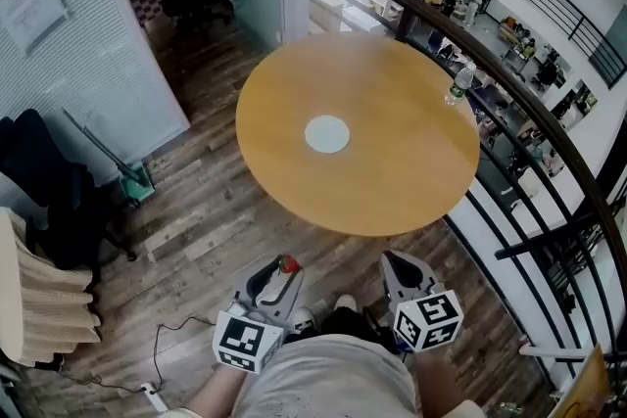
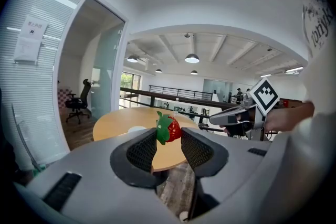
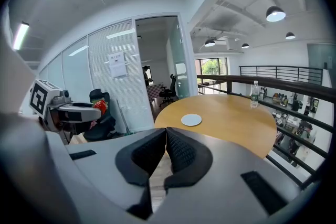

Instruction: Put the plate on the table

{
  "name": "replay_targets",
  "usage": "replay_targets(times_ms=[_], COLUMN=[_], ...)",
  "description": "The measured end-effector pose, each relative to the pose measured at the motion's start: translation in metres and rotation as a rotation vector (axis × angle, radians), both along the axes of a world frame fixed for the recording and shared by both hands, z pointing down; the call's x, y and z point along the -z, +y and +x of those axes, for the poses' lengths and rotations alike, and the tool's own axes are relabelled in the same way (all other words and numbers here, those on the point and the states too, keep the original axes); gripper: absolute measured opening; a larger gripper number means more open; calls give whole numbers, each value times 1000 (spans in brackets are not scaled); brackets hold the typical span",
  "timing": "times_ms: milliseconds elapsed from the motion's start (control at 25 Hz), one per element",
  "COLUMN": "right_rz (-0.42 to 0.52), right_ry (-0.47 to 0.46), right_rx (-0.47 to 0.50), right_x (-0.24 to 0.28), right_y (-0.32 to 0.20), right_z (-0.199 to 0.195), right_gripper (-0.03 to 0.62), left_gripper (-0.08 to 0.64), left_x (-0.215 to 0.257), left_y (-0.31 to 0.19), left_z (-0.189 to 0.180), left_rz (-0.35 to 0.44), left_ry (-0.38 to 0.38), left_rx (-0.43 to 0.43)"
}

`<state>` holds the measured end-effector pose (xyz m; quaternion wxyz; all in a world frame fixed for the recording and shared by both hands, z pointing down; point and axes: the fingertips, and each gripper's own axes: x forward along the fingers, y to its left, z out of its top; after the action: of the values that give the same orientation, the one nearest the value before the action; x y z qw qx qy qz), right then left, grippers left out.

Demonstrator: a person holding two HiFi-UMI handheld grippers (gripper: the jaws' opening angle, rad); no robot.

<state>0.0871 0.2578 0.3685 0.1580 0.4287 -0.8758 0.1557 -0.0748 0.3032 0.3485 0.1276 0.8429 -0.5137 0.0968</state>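
We stood back from the round wooden table (image 1: 402,186), and the white plate (image 1: 326,134) already lay flat near its middle, just above the centre of the head view. Judged by that, the placing named in the task looked finished. Being round, the plate had no long axis to line up with.

Both grippers hung at the bottom of that view, well short of the table's near edge, so the plate lay straight ahead of them and up the frame. It sat between their two lines of approach, a little closer to the left gripper (image 1: 279,277) than to the right gripper (image 1: 400,274), though the difference was slight.

The left gripper's jaws were pinching a red strawberry (image 2: 169,128) with green leaves at their tips. In the left gripper view the plate showed as a pale sliver just left of the berry and far beyond it. The right gripper's jaws were pressed together with nothing between them. In its own view the plate lay ahead and slightly right of the jaw tips, far off across the tabletop.

We judged that any move toward the plate would need a long forward reach over the near rim. The left gripper was the one carrying something. A water bottle (image 1: 459,83) stood at the table's far right edge, well apart from the plate.
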Motion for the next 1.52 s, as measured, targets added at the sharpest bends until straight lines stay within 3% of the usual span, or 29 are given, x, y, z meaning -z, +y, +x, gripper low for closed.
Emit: replay_targets(times_ms=[160, 440, 1160, 1520], right_rz=[-16, -32, -38, -57], right_ry=[1, -11, -33, -48], right_rx=[-13, -15, 56, 87], right_x=[-7, -18, -22, -24], right_y=[1, -28, -210, -255], right_z=[-3, -8, 3, 8], right_gripper=[25, 25, 25, 25], left_gripper=[160, 160, 160, 160], left_x=[-1, -9, -13, -13], left_y=[-6, -35, -209, -243], left_z=[-3, -9, 7, 21], left_rz=[-11, -26, -56, -78], left_ry=[44, 39, 19, 5], left_rx=[-13, -13, 32, 54])
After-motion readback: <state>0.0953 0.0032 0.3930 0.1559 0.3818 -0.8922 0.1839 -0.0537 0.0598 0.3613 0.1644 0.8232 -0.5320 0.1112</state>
